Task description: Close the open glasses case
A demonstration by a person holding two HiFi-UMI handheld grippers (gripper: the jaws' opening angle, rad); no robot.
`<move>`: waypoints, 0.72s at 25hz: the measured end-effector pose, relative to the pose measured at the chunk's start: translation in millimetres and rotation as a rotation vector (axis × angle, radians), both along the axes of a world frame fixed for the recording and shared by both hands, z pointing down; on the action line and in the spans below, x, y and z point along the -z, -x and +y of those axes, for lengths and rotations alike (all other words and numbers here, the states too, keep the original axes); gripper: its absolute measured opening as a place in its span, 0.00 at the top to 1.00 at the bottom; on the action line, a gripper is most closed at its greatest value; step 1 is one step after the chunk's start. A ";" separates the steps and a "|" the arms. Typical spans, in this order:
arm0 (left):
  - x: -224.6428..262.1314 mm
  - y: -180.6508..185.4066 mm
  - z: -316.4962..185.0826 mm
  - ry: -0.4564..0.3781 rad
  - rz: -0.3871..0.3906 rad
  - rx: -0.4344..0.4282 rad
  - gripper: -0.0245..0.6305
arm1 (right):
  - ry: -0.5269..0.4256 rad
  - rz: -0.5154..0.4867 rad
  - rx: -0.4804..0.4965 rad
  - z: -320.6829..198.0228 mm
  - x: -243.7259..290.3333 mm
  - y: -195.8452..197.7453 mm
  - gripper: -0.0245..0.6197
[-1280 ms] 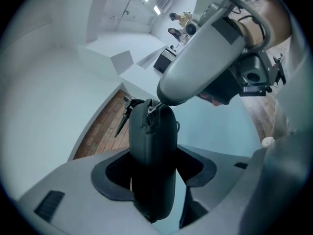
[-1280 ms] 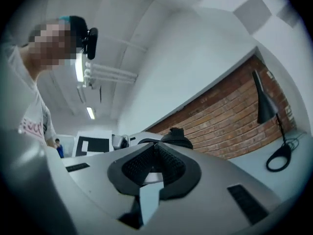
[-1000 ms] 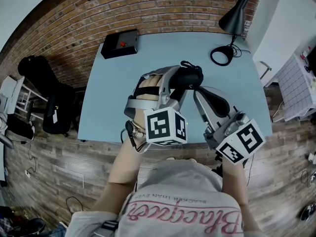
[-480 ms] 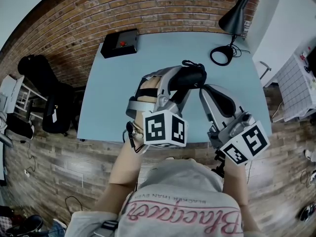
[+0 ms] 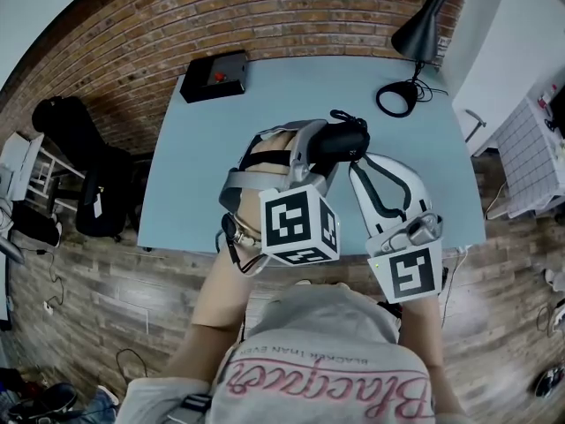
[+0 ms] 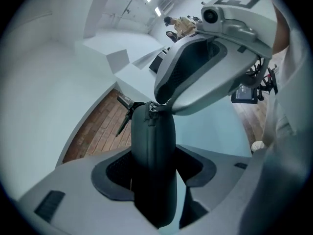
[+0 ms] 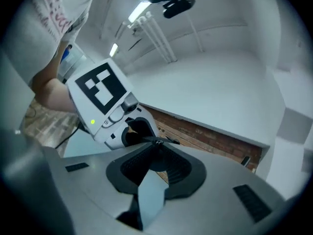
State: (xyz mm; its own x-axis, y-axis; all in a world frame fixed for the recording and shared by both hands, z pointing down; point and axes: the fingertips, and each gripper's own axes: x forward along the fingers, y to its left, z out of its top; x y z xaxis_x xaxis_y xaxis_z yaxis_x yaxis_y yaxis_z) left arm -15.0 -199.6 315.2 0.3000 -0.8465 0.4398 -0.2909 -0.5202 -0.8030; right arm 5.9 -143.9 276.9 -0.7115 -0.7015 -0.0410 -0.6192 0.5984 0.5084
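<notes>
The pale blue table (image 5: 194, 175) fills the middle of the head view. The work goes on in the air above its near edge, and nothing of the task rests on it. The left gripper (image 5: 320, 147) is clamped on the glasses case (image 6: 152, 151), which stands on edge between its jaws at the centre of the left gripper view. The right gripper (image 5: 357, 168) reaches in from the lower right. Its jaws are opening, yet their tips appear to pinch the small zipper pull (image 6: 153, 106) at the case's upper end. The two halves of the case look drawn together, with no gap showing along the seam, so the closing seems done or nearly so. What is left is probably to let go of the pull and set the case down. The table is smooth and matt. The grippers are grey moulded shells with dark ribbed pads. The case is a dark, rounded, fabric-covered oblong with a stitched zip seam, and the pull is a speck of bright metal.
</notes>
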 end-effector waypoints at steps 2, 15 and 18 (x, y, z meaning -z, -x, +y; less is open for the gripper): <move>-1.7 -0.4 0.6 0.013 -0.008 0.000 0.57 | -0.064 0.115 -0.027 -0.5 -8.6 0.7 0.83; -8.3 4.4 -0.9 0.073 -0.028 0.045 0.57 | -0.400 0.413 -0.120 -0.7 -14.1 14.3 0.82; -7.8 4.8 0.1 0.083 -0.013 0.046 0.57 | -0.425 0.434 -0.118 0.1 -14.5 15.7 0.82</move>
State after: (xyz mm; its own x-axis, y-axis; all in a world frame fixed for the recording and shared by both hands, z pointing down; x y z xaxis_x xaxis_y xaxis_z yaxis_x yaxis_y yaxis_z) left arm -19.8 -199.5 323.0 0.2555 -0.8200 0.5122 -0.3060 -0.5711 -0.7617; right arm -9.7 -143.7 291.3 -0.6448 -0.7621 -0.0585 -0.3524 0.2285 0.9075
